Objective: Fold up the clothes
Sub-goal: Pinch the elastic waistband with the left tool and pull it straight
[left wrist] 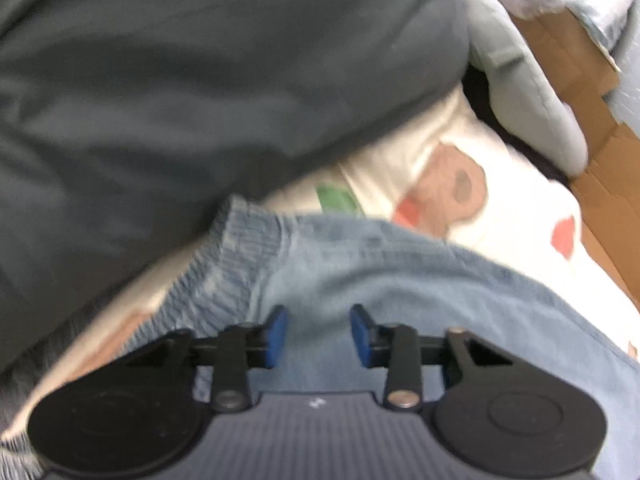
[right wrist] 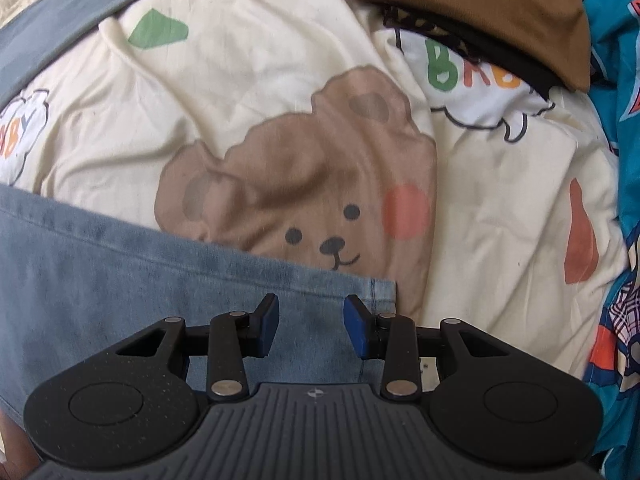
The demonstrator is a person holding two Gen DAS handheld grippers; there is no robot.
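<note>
Your right hand-held gripper (right wrist: 311, 326), jaws spread and empty, hovers over the hem corner of the jeans (right wrist: 120, 264) lying on the bear-print bed cover (right wrist: 280, 92), their length running toward nine o'clock, where your left hand-held gripper (left wrist: 319, 336), also spread, hangs over the waistband (left wrist: 236, 248).

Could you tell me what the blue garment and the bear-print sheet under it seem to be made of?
Blue garment: probably washed denim, matte, faded in streaks, with a stitched hem and ribbed waistband.
Bear-print sheet: likely soft woven cotton, matte, finely creased, printed.
</note>
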